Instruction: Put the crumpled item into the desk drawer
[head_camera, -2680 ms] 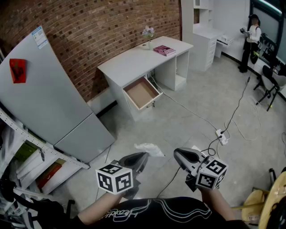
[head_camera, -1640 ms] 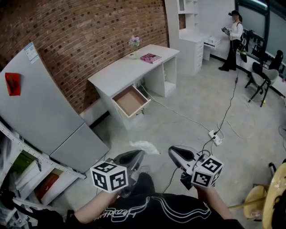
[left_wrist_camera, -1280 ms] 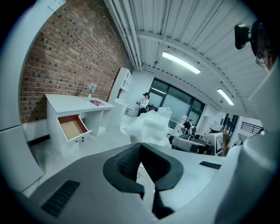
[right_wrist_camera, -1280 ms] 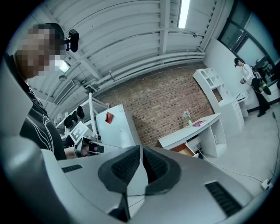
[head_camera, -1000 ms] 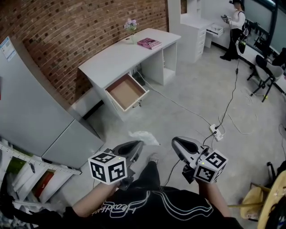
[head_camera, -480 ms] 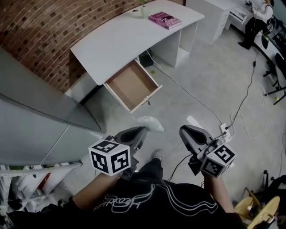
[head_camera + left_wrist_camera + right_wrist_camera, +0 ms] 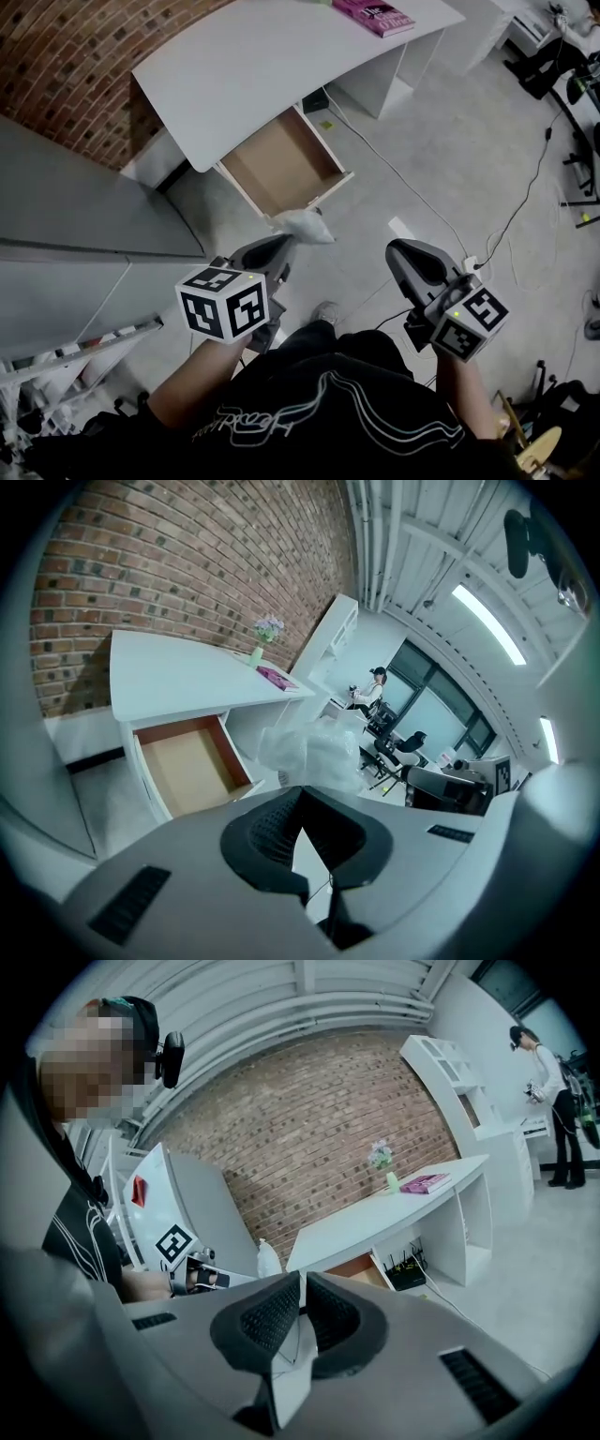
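The crumpled item (image 7: 302, 225), a wad of clear whitish plastic, sticks out from the tips of my left gripper (image 7: 286, 242), which is shut on it. In the left gripper view the wad (image 7: 314, 754) bulges just beyond the left gripper (image 7: 302, 797). The open desk drawer (image 7: 286, 173) lies just ahead of the wad, its brown bottom bare; it also shows at lower left in the left gripper view (image 7: 187, 766). My right gripper (image 7: 401, 253) hovers over the floor to the right, shut with nothing between its pads (image 7: 272, 1316).
The white desk (image 7: 262, 66) carries a pink book (image 7: 380, 14) at its far right end. A grey fridge (image 7: 84, 216) stands at the left against the brick wall. A cable and power strip (image 7: 469, 265) lie on the floor. Another person (image 7: 548, 1082) stands far off.
The view has closed in on the desk; the drawer now sits right in front of the left gripper's wad. Both grippers have stayed shut and kept their places relative to my body.
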### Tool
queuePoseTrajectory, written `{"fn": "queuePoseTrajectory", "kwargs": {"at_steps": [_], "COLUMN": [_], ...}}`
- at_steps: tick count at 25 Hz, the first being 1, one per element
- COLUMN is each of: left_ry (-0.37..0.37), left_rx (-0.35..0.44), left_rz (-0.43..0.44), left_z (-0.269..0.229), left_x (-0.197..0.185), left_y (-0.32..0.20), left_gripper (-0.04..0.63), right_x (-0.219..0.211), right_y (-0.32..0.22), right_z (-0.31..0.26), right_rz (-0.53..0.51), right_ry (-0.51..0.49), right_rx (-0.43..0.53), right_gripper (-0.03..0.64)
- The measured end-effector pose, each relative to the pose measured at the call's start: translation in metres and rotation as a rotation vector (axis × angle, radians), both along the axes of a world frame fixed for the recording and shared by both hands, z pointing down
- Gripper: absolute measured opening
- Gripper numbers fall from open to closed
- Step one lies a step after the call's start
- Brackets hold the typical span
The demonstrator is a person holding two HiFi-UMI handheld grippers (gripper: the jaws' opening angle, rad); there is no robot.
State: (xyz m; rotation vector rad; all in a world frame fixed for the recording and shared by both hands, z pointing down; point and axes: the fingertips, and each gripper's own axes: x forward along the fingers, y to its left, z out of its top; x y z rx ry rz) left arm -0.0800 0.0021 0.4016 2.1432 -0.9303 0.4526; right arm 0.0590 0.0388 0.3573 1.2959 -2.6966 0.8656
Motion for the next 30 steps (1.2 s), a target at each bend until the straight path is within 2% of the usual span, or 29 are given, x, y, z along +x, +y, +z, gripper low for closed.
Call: {"fn": "queuePoseTrajectory", "kwargs": {"at_steps": [2,8,12,16,21,30], "left_ry": [-0.006,-0.022,-0.022,-0.05,-0.051,-0.123], "left_rx": [-0.009,-0.048,-0.069,-0.083,-0.117,-0.182], "left_rz": [-0.009,-0.056,-0.096,-0.155,-0.224,-0.305], "left_z": [0.01,0.036,0.048,0.068,0.091,0.147], "left_x": [-0.001,0.001,0.004,0.003,0.004,-0.003], "left_y": [-0.013,-0.042,-0.068,-0.096,-0.132,-0.198], "left_gripper": [0.02,0.02,0.02,0.02,0.02,0.02], "right_x": [-0.007,-0.005,-0.008,-0.002,-0.002,0.003], "right_y": [-0.008,-0.027,-0.049,-0.079,-0.119,-0.189], "right_z": [0.002,0.023,0.026,0.039,0.05,0.066], "right_rz": [-0.006,-0.064,-0.078,-0.133,-0.187,-0.252], "right_ry": [-0.016,0.041,-0.011,0.018,0.017,0.031], "right_rx": [-0.032,-0.041,-0.107,-0.072,-0.101,-0.136], "right_gripper": [0.051,0.051,0.051,0.051,0.051,0.051]}}
